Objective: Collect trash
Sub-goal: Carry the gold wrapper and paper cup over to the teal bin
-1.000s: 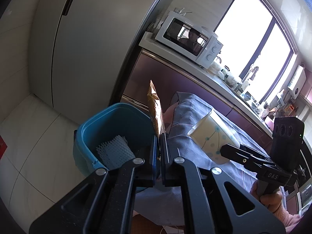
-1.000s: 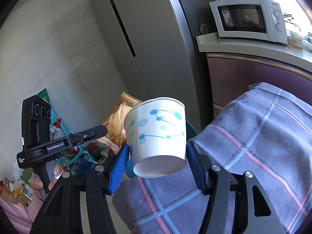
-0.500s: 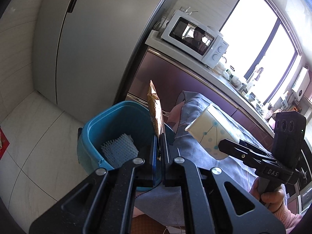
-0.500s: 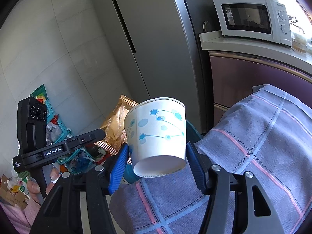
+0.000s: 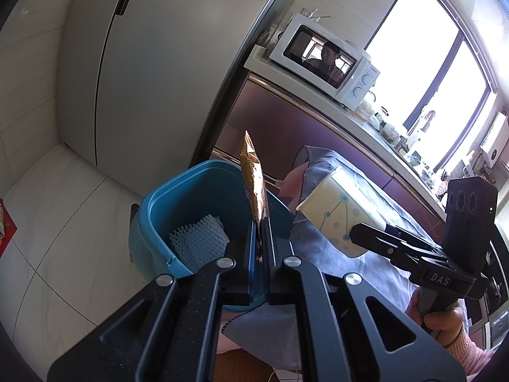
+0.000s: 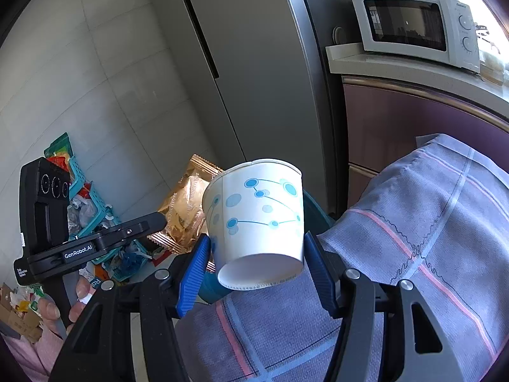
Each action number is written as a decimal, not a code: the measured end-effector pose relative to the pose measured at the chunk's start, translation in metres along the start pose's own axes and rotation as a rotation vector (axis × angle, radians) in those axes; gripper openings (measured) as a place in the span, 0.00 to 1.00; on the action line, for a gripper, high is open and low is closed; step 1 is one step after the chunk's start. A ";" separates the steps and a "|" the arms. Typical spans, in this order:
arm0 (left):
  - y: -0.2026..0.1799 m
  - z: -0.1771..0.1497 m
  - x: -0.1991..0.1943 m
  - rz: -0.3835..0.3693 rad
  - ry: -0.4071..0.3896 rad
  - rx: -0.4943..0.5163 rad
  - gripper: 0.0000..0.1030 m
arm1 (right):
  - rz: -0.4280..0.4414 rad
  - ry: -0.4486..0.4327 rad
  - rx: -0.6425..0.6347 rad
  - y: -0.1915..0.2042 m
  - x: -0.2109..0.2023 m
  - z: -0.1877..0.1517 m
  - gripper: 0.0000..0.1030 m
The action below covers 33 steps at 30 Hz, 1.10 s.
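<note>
My left gripper (image 5: 261,238) is shut on a gold snack wrapper (image 5: 253,181) and holds it upright over the near rim of a teal trash bin (image 5: 191,197). A white foam net (image 5: 198,242) lies inside the bin. My right gripper (image 6: 257,254) is shut on a white paper cup with blue dots (image 6: 256,215), held above the grey checked tablecloth (image 6: 429,222). The cup (image 5: 343,213) and right gripper show at the right of the left wrist view. The wrapper (image 6: 187,210) and the left gripper (image 6: 159,219) show at the left of the right wrist view.
A grey fridge (image 5: 152,63) stands behind the bin. A counter carries a white microwave (image 5: 327,63). A teal basket of mixed rubbish (image 6: 89,210) sits on the floor by the tiled wall. The floor is white tile (image 5: 63,222).
Both grippers have moved toward the bin with their loads; the bin appears a little more central in the left wrist view. The grips are unchanged.
</note>
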<state>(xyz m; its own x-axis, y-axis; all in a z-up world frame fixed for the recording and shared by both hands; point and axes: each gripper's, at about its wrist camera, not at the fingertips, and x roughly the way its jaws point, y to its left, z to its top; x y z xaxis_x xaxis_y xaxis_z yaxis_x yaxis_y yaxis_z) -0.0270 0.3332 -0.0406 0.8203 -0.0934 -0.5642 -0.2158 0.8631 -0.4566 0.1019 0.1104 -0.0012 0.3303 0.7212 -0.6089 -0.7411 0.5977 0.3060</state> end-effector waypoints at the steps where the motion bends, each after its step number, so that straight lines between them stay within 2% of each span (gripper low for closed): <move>1: 0.001 0.000 0.001 0.003 0.001 -0.001 0.04 | -0.001 0.003 0.001 0.000 0.001 0.000 0.57; 33: 0.013 -0.007 0.035 0.049 0.047 -0.029 0.04 | -0.030 0.078 -0.023 0.007 0.041 0.007 0.57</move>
<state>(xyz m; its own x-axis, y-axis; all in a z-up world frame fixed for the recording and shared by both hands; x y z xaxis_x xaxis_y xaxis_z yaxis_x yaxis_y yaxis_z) -0.0048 0.3381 -0.0711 0.7824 -0.0750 -0.6182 -0.2712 0.8525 -0.4468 0.1141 0.1468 -0.0188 0.3063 0.6733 -0.6730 -0.7449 0.6097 0.2709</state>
